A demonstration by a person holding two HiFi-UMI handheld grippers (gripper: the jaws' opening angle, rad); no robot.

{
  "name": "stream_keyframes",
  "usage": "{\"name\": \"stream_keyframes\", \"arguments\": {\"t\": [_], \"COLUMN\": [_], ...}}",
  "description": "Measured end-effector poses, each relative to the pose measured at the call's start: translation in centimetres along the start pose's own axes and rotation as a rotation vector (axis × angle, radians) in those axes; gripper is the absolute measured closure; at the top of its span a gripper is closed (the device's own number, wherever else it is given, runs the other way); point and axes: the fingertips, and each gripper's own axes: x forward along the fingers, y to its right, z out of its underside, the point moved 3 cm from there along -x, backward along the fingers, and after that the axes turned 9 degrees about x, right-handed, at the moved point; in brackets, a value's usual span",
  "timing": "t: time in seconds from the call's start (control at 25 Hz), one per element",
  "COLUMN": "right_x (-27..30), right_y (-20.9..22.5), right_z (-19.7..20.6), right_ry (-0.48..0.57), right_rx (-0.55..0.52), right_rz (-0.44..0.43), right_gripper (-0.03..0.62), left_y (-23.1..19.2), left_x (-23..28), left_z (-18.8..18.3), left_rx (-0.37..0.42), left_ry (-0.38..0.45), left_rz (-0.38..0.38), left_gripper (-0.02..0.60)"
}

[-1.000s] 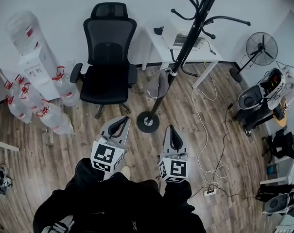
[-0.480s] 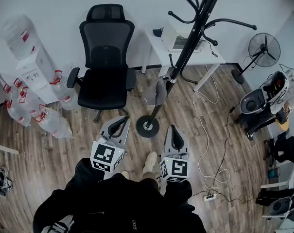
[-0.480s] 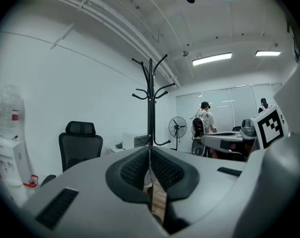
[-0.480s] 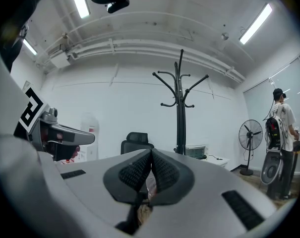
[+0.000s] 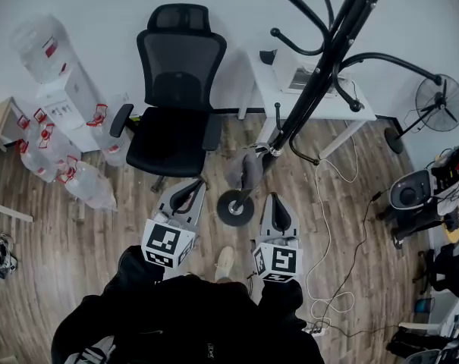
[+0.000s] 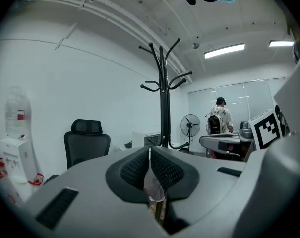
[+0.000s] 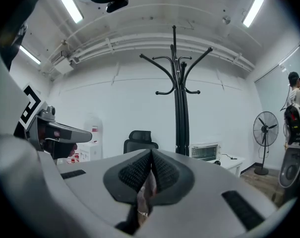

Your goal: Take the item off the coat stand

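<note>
Both of your claws are pinched shut on nothing; your left gripper [image 5: 188,192] and right gripper [image 5: 275,203] hover side by side above the wood floor [image 5: 100,233], with the round base of the coat stand [image 5: 318,74] just ahead, between them. The grey item [image 5: 249,171] hangs low on the stand's pole, ahead of both claws, untouched; the black office chair [image 5: 176,105] stands farther ahead of your left claw.

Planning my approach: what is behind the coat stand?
A white desk with a boxy appliance on it stands behind the coat stand. The stand hides part of the appliance.
</note>
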Motion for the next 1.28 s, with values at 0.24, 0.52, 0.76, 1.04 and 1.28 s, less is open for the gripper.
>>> {"name": "stream_keyframes", "arguments": {"t": [0.24,0.52,0.76,1.04,1.28], "right_x": [5.4,9.0,11.1,13.0,14.0], "right_y": [3.0,3.7,3.7,3.8,4.4], "right_z": [1.3,3.7,6.1,7.7,8.6], "right_ry": [-0.060,-0.121,-0.203,-0.232,-0.259], "right_rx": [0.010,-0.018,-0.027,-0.028,-0.032], "right_rz": [-0.070,-0.160,-0.244,-0.276,-0.294], "right_gripper": [0.577,0.576,0.445,0.226,0.169], "left_y": [-0.7,-1.6,-1.7,-1.7,-1.4], "left_x": [4.1,5.7,5.9,6.1,6.7], "left_z": [1.4,3.5,4.5,4.6,4.8], "left_rx": [-0.028,-0.061,-0.073,-0.076,-0.073], "left_ry": [-0.052,-0.097,-0.129,-0.145,-0.158], "left_rz": [-0.075,-0.153,-0.202,-0.241,-0.259], "left_gripper": [0.551,0.551,0.551,0.551,0.550]}}
